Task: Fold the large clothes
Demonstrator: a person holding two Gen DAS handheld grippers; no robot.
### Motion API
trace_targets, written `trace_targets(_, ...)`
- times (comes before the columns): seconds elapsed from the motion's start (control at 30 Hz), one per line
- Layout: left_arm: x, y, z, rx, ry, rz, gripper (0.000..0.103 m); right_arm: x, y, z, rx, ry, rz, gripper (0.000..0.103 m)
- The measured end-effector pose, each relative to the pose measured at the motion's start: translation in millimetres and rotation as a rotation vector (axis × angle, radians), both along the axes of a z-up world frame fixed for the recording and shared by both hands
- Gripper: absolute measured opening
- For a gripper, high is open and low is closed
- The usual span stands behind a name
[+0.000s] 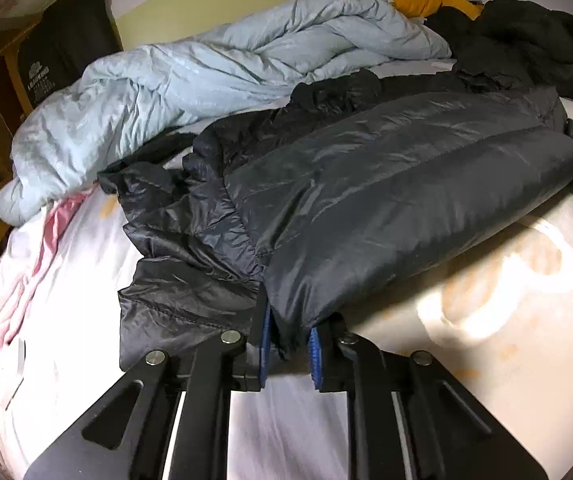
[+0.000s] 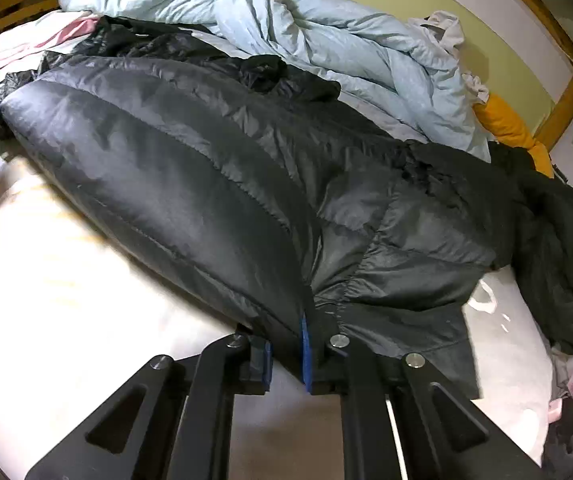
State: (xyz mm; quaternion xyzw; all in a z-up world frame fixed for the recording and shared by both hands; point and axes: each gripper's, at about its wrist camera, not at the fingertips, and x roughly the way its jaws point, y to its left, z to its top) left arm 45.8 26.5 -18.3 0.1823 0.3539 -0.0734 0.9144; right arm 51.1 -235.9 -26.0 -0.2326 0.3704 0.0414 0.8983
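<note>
Clamped in the left gripper [image 1: 288, 344] and right gripper [image 2: 286, 354], the dark puffer jacket [image 1: 386, 184] edge is held mid-fold; an even carry-over is likely needed next.

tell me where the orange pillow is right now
The orange pillow lies at the bed's far end by the headboard, between the light blue duvet and a black garment.

Right gripper [image 2: 286, 354] clamps edge of dark puffer jacket [image 2: 214, 168] on white bedsheet [image 2: 66, 280].
</note>
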Motion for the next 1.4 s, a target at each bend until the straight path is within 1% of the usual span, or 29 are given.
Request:
trace_targets(0.13,-31.9,2.5,4.7,-0.069,0.054,0.006,0.014,-35.1,-0.7,9.8,0.017,0.042,0.001,0.011)
trace_targets(0.23,-55.3,0.2,-0.2,-0.063,0.075,-0.024,0.014,-61.6,-4.7,7.7,0.049,0.065,-0.023,0.011)
trace_targets(0.3,-68.8,2.1,1.6,-0.075,0.08,-0.03,0.015,-82.0,-5.4,3.4,0.058,0.063,-0.028,0.011)
trace_targets(0.37,-78.7,7.9,6.0,-0.128,0.097,-0.012,0.015,-97.5,-5.6,1.3,0.069,0.052,-0.036,0.011)
trace_targets(0.43,-86.0,11.0,11.4,-0.158,0.092,-0.01,0.016,-111.5,-7.9,1.6,0.112,0.04,-0.05,0.011)
trace_targets(0.53,-95.7,11.8,19.5,-0.14,0.044,-0.001,0.033,-124.3,-13.0,6.7,0.183,0.017,-0.068,0.014)
trace_targets(0.57,-97.4,12.8,23.6,-0.15,0.028,-0.007,0.041,-127.0,-14.7,9.7,0.204,0.009,-0.07,0.018)
trace_targets(0.6,-101.7,12.7,28.9,-0.165,0.012,-0.023,0.045,-128.6,-16.0,13.5,0.222,0.002,-0.069,0.021)
trace_targets(0.63,-102.9,12.6,33.8,-0.173,0.001,-0.037,0.047,-127.2,-17.6,17.5,0.233,-0.002,-0.068,0.027)
trace_targets(0.67,-107.0,11.5,40.6,-0.181,-0.014,-0.06,0.052,-128.9,-19.5,22.9,0.253,-0.012,-0.062,0.037)
trace_targets(0.7,-109.6,11.7,47.2,-0.19,-0.031,-0.078,0.059,-130.8,-19.9,26.4,0.27,-0.022,-0.056,0.044)
trace_targets(0.73,-115.1,11.0,54.5,-0.203,-0.052,-0.094,0.062,-133.8,-20.3,29.9,0.286,-0.036,-0.049,0.059)
trace_targets(0.77,-119.9,10.4,62.3,-0.22,-0.065,-0.11,0.064,-139.2,-22.4,36.3,0.318,-0.067,-0.029,0.069)
trace_targets(0.83,-123.5,8.8,78.7,-0.263,-0.078,-0.146,0.065,-149.1,-23.4,46.8,0.362,-0.108,0.012,0.07)
trace_targets(0.9,-123.8,7.9,97.0,-0.298,-0.111,-0.162,0.067,-155.6,-23.8,56.8,0.384,-0.141,0.037,0.07)
trace_targets(0.97,-115.5,4.1,115.8,-0.32,-0.152,-0.17,0.068,-156.9,-25.5,70.1,0.378,-0.196,0.031,0.073)
trace_targets(1.0,-111.2,1.9,123.2,-0.318,-0.172,-0.163,0.068,-155.0,-26.3,76.2,0.366,-0.215,0.016,0.074)
trace_targets(1.07,-96.5,-2.2,136.7,-0.314,-0.214,-0.14,0.068,-150.1,-30.2,89.3,0.355,-0.254,-0.02,0.08)
trace_targets(1.17,-73.8,-3.1,151.9,-0.315,-0.281,-0.099,0.068,-129.7,-45.5,110.9,0.347,-0.272,-0.121,0.081)
trace_targets(1.23,-58.7,-1.4,157.5,-0.32,-0.312,-0.076,0.068,-115.8,-56.8,123.4,0.362,-0.294,-0.14,0.081)
trace_targets(1.27,-50.8,0.5,158.9,-0.328,-0.322,-0.066,0.068,-110.2,-63.8,130.2,0.382,-0.32,-0.131,0.082)
trace_targets(1.3,-40.7,4.1,159.1,-0.341,-0.333,-0.052,0.069,-107.4,-70.1,135.2,0.399,-0.342,-0.124,0.083)
trace_targets(1.33,-29.6,8.2,157.5,-0.355,-0.34,-0.037,0.071,-101.7,-76.3,139.7,0.402,-0.354,-0.128,0.089)
trace_targets(1.37,-16.1,13.1,152.9,-0.357,-0.338,-0.013,0.072,-91.9,-80.6,141.9,0.384,-0.343,-0.143,0.09)
trace_targets(1.4,-1.7,18.3,144.8,-0.337,-0.321,0.028,0.072,-83.7,-80.2,141.8,0.362,-0.321,-0.154,0.09)
